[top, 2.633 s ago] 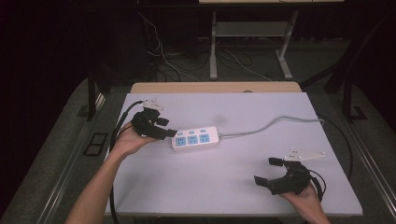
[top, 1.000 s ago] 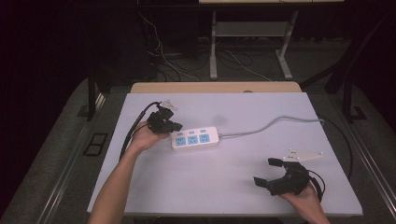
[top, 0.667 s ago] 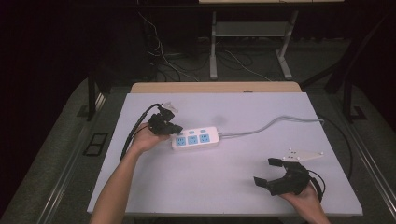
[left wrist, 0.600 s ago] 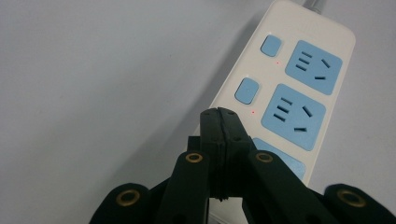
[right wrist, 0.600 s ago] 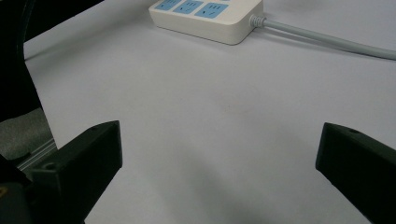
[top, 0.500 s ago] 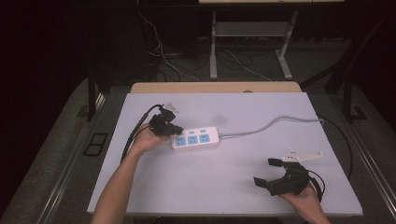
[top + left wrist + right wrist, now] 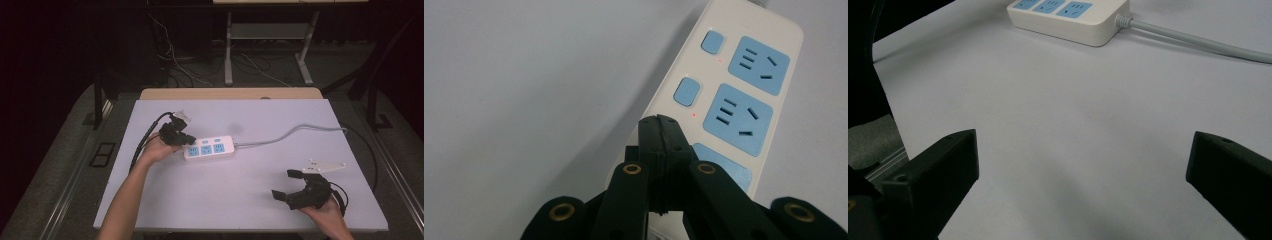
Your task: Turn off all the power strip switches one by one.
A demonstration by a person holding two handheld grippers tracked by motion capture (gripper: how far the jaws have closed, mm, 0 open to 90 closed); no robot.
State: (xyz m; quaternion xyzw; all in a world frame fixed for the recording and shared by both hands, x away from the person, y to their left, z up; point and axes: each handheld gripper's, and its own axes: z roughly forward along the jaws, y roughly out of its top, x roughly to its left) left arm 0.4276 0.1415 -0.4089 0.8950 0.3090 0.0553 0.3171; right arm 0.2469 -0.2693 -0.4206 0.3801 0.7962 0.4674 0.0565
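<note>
The right gripper holds its jaws wide apart over the white table, the power strip lying well beyond.

The power strip lies on the table, left of centre, its 3 sockets facing up. Its cord runs right toward the far right edge. The left gripper sits at the strip's left end, jaws closed, tips over it. The right gripper rests near the front right corner, jaws wide apart, well clear of the strip.
</note>
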